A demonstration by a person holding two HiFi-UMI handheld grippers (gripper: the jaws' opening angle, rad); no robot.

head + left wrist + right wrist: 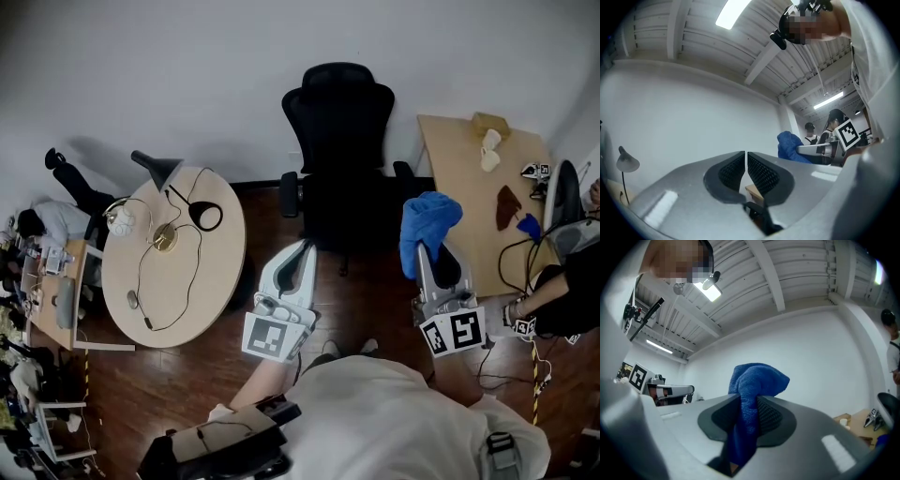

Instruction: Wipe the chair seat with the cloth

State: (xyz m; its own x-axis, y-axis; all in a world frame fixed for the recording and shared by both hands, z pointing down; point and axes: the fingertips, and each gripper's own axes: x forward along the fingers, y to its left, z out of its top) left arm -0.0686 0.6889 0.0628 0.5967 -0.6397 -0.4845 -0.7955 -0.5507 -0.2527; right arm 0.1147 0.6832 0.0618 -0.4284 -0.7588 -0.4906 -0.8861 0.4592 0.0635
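**Cloth in hand, seat unwiped**

The cloth (pixel 757 394) hangs pinched in my right gripper (pixel 749 416), jaws clamped on it, raised beside the chair (pixel 339 122); my left gripper (pixel 746 168) is closed on nothing; the seat (pixel 342 220) looks untouched, though it's too dark to be sure; all the wiping remains; I see no containers.

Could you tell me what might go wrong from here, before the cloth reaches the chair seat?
1. The right gripper holds the cloth by one fold, most of it bunched above the fingers; it might slip out under wiping pressure.
2. The chair seat may swivel when pushed, since the left gripper is shut, empty and not steadying it.
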